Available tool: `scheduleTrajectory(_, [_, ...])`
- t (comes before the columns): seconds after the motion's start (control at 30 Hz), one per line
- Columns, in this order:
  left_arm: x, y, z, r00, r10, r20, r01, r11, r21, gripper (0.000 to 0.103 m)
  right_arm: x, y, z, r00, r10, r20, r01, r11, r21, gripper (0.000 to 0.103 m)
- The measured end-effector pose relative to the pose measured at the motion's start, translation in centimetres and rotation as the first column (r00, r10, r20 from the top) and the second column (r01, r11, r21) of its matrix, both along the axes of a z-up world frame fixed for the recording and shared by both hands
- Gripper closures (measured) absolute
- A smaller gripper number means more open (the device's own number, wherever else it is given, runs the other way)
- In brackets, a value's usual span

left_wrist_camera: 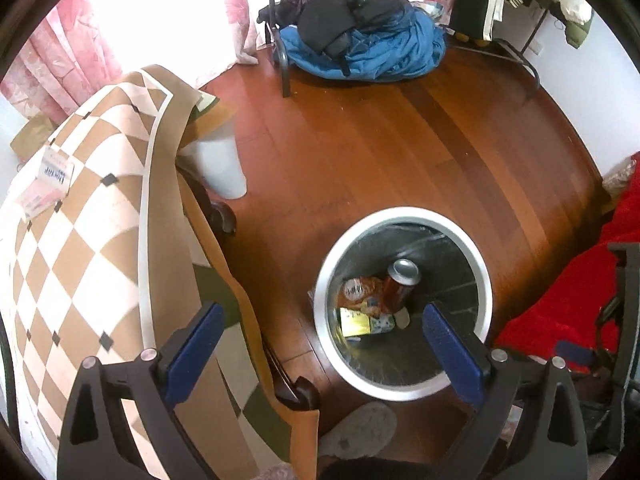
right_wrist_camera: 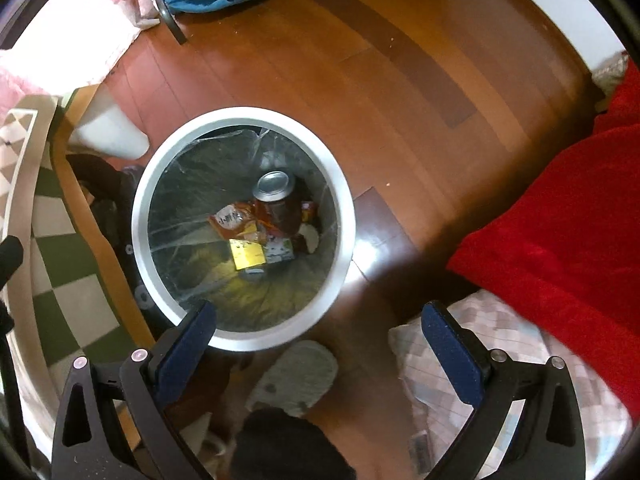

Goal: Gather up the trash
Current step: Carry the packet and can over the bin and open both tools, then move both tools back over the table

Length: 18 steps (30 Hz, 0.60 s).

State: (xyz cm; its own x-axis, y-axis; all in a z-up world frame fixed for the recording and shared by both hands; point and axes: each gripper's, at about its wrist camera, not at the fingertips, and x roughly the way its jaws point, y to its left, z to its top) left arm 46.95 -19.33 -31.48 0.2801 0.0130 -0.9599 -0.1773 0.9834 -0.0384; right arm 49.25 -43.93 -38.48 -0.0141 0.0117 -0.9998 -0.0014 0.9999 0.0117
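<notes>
A round trash bin [right_wrist_camera: 243, 120] with a pale rim is seen standing on the wooden floor [right_wrist_camera: 400, 80], lined with a clear plastic bag [right_wrist_camera: 188, 184]. At its bottom a drink can [right_wrist_camera: 276, 196] is found leaning, silver end uppermost. Touching it on the left, an orange snack wrapper [right_wrist_camera: 234, 220] is noted, and below that a yellow carton [right_wrist_camera: 248, 256] beside a small printed white packet [right_wrist_camera: 280, 250]. A pale round piece [right_wrist_camera: 310, 236] lies against the bin wall (its nature cannot be told).

In the left wrist view the same bin [left_wrist_camera: 404, 214] is seen, with the can [left_wrist_camera: 402, 280], wrapper [left_wrist_camera: 358, 292] and carton [left_wrist_camera: 354, 322] in the same arrangement.

The left hand-held gripper [left_wrist_camera: 322, 330] is held over the near edge of the bin, jaws spread wide, nothing between the blue pads [left_wrist_camera: 196, 340]. The right hand-held gripper [right_wrist_camera: 318, 332] is likewise recorded with jaws spread wide and empty, pointing down at the floor by the bin's near rim.

A white bin [left_wrist_camera: 224, 168] is seen partly under the checked cloth [left_wrist_camera: 80, 220] of the tabletop; its contents are hidden. A grey slipper [right_wrist_camera: 296, 376] is noted on the floor just beside the lined bin. A red blanket [right_wrist_camera: 560, 220] lies to the right, and a heap of blue and black clothing [left_wrist_camera: 360, 36] at the far side of the floor.
</notes>
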Motion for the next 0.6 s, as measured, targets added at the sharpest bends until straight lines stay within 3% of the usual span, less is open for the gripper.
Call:
scheduleTrajectory(0.23, [-1.4,-0.5,2.0,1.0,-0.006,0.021,0.006,1.0,0.004,0.002,-0.9,-0.2,2.6,0.999,0.008,0.04,-0.008,1.0,-0.002,0.0])
scheduleTrajectory(0.6, [-4.5,-1.2,9.0,0.991,-0.019,0.136,0.018,1.0,0.006,0.002,-4.2,0.2,11.5,0.983,-0.002,0.184,-0.007,0.999,0.048,0.0])
